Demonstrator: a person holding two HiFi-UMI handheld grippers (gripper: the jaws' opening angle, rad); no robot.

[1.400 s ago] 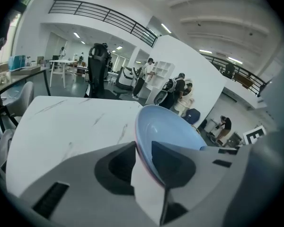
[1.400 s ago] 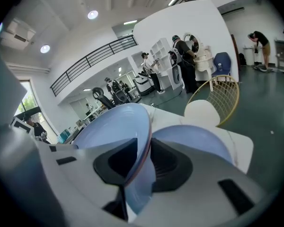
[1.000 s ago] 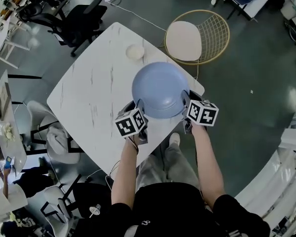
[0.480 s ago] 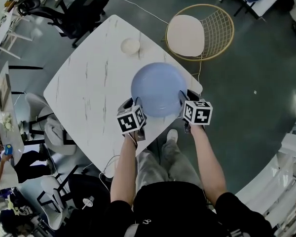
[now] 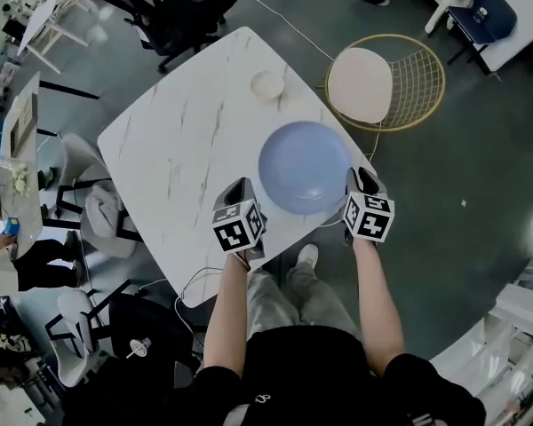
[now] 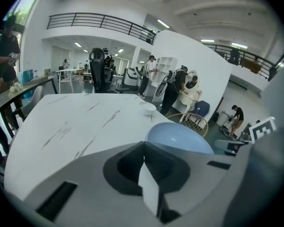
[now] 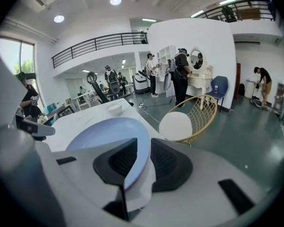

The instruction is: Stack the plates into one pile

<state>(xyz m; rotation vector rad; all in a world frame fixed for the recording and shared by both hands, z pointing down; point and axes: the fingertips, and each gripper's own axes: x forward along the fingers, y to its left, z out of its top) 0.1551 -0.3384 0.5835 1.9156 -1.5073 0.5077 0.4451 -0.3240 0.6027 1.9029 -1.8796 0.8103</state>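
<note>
Left gripper was seen in the head view just to the left of the plate and clear of its rim. The right gripper was set against the plate's opposite edge, so the plate lay between the two, over the near corner of the table. A small dish was left well ahead of both grippers. It was judged to be the other piece of the pile, which would explain why the plate was taken by its rim, ready for carrying.

In the left gripper view, the jaws had just been closed and were met with no gap, and nothing was caught between them. The plate was found ahead and to the right, untouched. That side was judged to have been let go, so that one grip was left in charge.

In the right gripper view, the jaws had just been closing and were clamped on the plate's near rim, which ran up between the pads. A chair was seen ahead to the right, off the table. Whether the plate was resting on the table or lifted off it could not be told.
</note>
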